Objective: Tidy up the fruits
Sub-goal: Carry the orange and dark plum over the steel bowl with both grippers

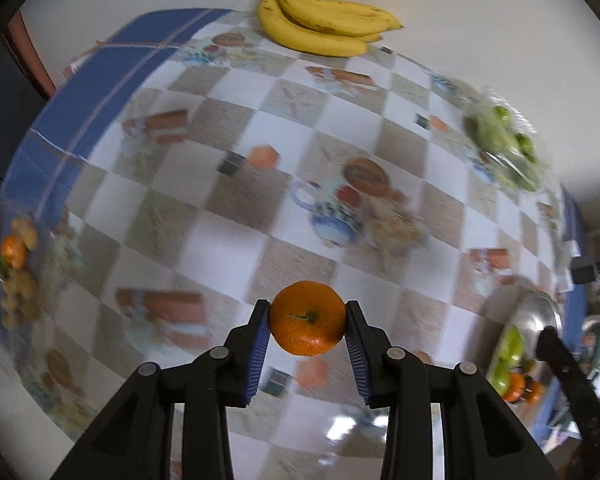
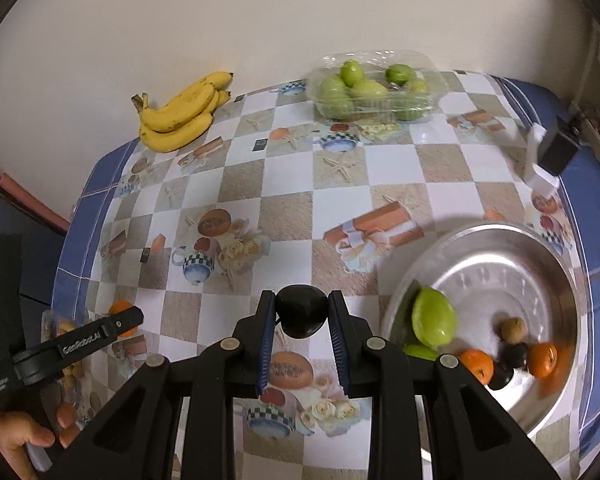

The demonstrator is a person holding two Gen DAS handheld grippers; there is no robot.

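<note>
My left gripper is shut on an orange mandarin and holds it above the table; it also shows in the right wrist view at the left edge. My right gripper is shut on a dark, nearly black fruit left of the metal bowl. The bowl holds a green fruit, two mandarins, dark fruits and a brown one. The bowl shows at the right in the left wrist view.
A banana bunch lies at the table's far left by the wall. A clear plastic box of green fruits stands at the back. A pack of mixed small fruits lies at the left table edge. A black-and-white device sits at the right edge.
</note>
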